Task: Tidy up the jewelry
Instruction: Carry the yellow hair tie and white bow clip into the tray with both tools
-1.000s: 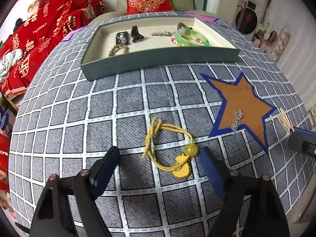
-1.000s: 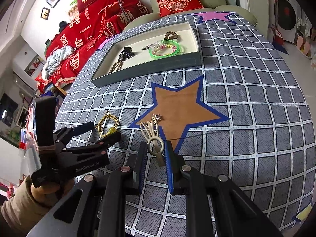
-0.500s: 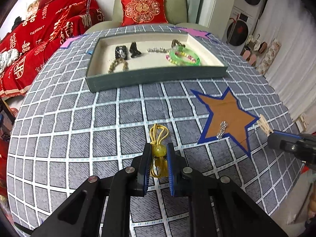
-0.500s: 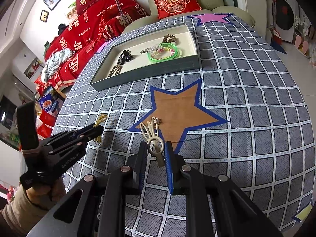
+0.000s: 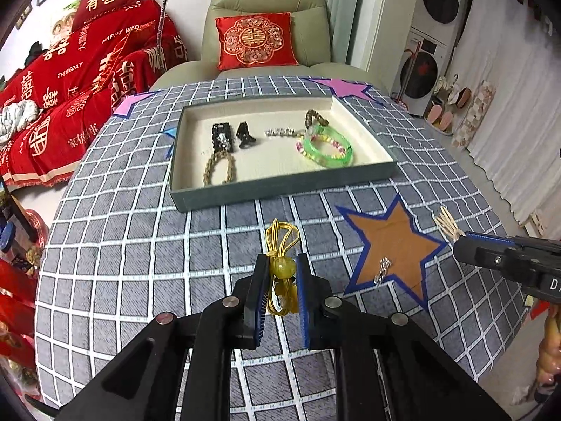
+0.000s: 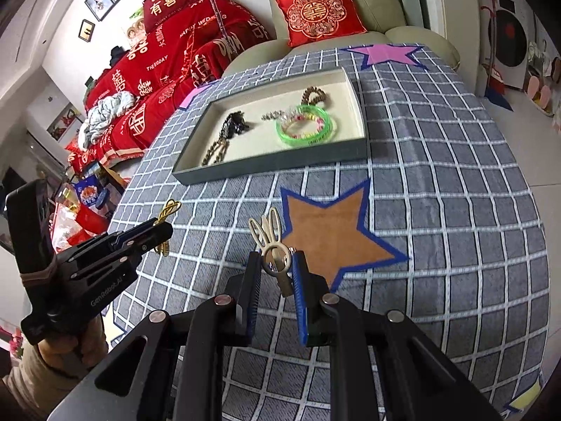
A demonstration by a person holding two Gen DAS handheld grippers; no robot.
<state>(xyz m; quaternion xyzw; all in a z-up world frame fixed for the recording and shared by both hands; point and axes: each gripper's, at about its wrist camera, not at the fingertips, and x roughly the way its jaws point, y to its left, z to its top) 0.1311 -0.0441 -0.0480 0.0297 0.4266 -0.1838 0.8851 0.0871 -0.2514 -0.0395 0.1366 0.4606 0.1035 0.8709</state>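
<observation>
So we've got both pieces picked up: left gripper (image 5: 282,266) pinching the yellow cord bracelet (image 5: 280,263), right gripper (image 6: 277,263) clamped on the cream bunny clip (image 6: 270,242). Next up, probably carrying them to the tray (image 5: 280,189) at 12 o'clock. The near wall needs clearing; open cloth in between, though a silver chain (image 5: 382,270) sits on the brown star (image 5: 389,238) at 3 o'clock.

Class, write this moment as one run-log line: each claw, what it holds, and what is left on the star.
left claw: shut on yellow cord bracelet | right claw: shut on cream hair clip | brown star: silver chain
</observation>
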